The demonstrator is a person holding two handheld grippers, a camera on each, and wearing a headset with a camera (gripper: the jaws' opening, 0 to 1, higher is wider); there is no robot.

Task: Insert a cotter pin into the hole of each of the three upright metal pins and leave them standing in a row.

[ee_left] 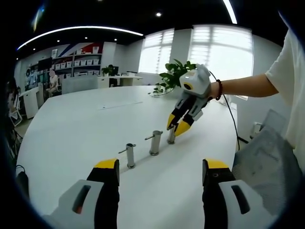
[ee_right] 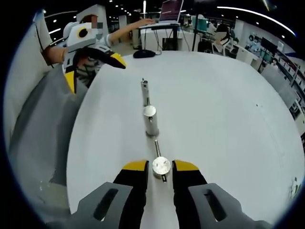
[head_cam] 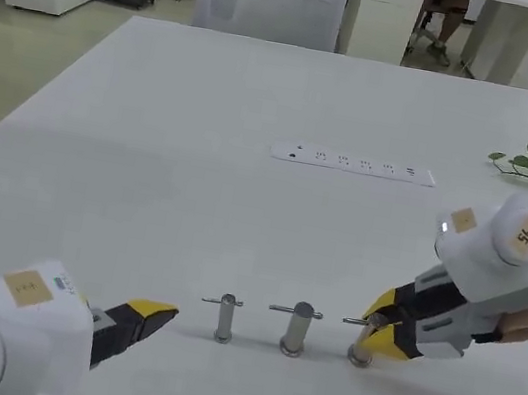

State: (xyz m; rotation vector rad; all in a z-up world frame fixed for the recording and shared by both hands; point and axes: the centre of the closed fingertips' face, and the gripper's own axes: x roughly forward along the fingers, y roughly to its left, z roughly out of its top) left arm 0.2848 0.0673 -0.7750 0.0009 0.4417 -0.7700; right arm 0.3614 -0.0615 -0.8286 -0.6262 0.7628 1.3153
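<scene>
1. Find the middle pin (head_cam: 296, 330) upright on the white table (head_cam: 152, 138), with a second pin (head_cam: 225, 319) just to its left in the head view and a third pin (head_cam: 359, 353) just to its right, all in one row.
2. Note a cotter pin (head_cam: 296, 311) crossing near the middle pin's top, and likewise on both neighbours.
3. See the right gripper (ee_right: 161, 168) straddling the third pin's head; cannot tell whether squeezing it or just clear of it.
4. See the left gripper (ee_left: 160, 174) short of the middle pin, spread wide, carrying nothing.
5. Expect stiff, smooth, light steel, probably easy to topple. Better to grip a pin low on its shank, and a cotter pin at its end.
6. Make out a tan sticker (head_cam: 525, 237) on the right gripper, with digits, possibly "45", not surely readable.
</scene>
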